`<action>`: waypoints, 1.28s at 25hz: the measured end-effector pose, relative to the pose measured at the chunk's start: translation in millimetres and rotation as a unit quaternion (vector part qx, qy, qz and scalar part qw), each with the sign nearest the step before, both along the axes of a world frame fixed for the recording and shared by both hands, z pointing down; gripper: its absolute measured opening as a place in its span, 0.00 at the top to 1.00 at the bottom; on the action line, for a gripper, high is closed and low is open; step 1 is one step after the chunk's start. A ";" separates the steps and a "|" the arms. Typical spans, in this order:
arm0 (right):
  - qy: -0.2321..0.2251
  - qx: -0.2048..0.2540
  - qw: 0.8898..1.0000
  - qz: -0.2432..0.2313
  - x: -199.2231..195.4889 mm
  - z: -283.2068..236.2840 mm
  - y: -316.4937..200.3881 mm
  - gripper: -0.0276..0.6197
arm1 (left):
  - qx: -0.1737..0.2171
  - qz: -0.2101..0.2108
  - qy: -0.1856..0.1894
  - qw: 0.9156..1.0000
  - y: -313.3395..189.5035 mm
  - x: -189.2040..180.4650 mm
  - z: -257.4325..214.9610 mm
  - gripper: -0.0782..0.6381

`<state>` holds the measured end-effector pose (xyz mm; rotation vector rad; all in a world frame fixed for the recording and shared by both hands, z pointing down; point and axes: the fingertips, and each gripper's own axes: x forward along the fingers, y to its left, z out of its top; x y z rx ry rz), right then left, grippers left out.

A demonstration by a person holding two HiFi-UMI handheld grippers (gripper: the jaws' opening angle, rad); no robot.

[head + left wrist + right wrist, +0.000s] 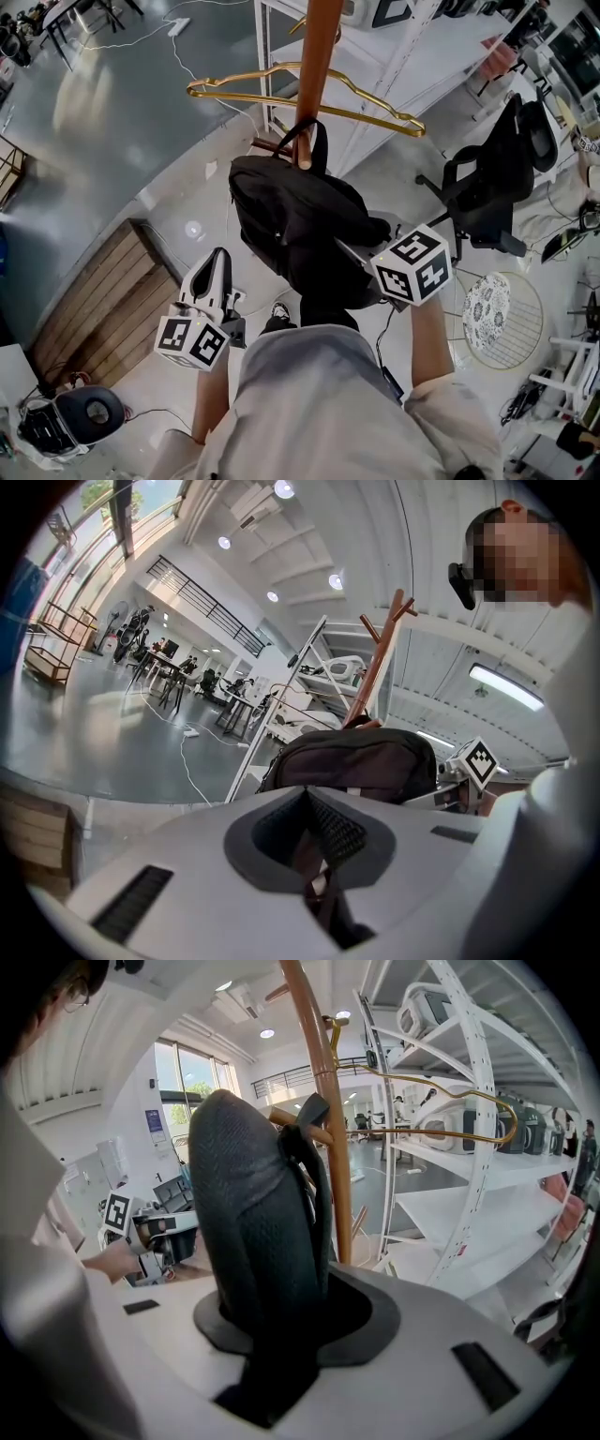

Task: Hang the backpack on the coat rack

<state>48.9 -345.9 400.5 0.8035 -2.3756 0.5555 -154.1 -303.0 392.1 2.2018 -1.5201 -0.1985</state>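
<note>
Right gripper: jaws clamped on the lower body of the black backpack, whose fabric fills the gap between them. Left gripper: jaws drawn together with no part of the pack visibly between them; it is held level, apart from the pack and to its left in the head view. The backpack hangs against the brown pole of the coat rack, its top loop apparently passed over a short peg; a gold wire hanger rides higher on the same pole. Step in hand, as judged: the final seating of the loop, with the pack's weight shared between peg and right gripper. The next move calls for confirming that the loop sits fully on the peg, then parting the right jaws and drawing back without tugging the pack off. No brand or label can be read on the backpack; the only printed patterns are the black-and-white square markers on each gripper's cube, and a blue wall sign is too small to read.
</note>
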 end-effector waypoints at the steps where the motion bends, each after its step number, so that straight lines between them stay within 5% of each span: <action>1: 0.000 -0.002 1.000 0.000 -0.1 1.7 -0.4 0.76 | -0.001 0.000 0.000 1.000 -0.5 0.2 0.1 0.89; 32: 0.000 -0.049 0.999 0.007 12.3 48.8 -16.3 0.75 | -0.020 -0.011 -0.009 1.000 2.6 5.3 5.9 0.89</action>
